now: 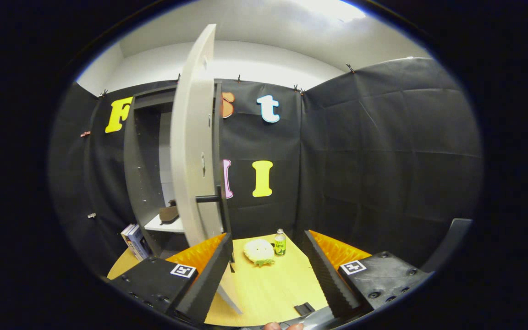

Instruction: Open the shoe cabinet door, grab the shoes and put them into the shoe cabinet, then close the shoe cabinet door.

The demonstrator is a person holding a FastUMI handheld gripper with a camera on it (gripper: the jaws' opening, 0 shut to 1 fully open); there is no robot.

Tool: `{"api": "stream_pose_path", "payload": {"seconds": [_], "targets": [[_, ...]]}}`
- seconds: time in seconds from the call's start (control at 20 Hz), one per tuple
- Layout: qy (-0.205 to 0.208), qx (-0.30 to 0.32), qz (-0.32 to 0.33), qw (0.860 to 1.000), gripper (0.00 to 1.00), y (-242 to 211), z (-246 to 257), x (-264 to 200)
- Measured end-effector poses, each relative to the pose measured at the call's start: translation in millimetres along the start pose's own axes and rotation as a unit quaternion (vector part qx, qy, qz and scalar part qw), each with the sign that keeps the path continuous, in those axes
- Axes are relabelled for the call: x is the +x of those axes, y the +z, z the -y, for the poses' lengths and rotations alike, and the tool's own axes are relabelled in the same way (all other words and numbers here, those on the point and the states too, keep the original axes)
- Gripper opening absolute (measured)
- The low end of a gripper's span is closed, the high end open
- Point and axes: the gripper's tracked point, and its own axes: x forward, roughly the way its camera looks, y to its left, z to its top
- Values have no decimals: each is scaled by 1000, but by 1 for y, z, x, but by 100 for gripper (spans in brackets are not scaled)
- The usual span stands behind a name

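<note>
- Shoe cabinet (pixel 147 174) stands against the booth wall, beyond the left finger.
- Cabinet door (pixel 195 146) stands ajar, its edge just ahead of the left finger.
- Shoe (pixel 168 213) lies on a shelf (pixel 165 225) inside the cabinet.
- Books (pixel 134 241) lean left of the cabinet's base.
- Bottle (pixel 280 243) stands on the table (pixel 268 288), just right of a round object (pixel 258 251); both lie beyond the parted fingers of the gripper (pixel 268 275).

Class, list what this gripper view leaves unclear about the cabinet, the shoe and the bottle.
- Cabinet: the open door hides its right part.
- Shoe on the shelf: dark, small, partly behind the door; a second shoe cannot be told.
- Bottle: label too small.
- Claw: open, holding nothing; whether a finger touches the door is unclear.
</note>
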Motion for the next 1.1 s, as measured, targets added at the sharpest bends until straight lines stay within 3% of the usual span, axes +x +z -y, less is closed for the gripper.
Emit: {"api": "stream_pose_path", "payload": {"seconds": [0.25,0.5,1.1], "targets": [[-8,-5,-19,1000,98,-6,-3,32],[-7,-4,-24,1000,97,-8,-21,27],[64,8,-34,997,97,-21,-153,6]]}}
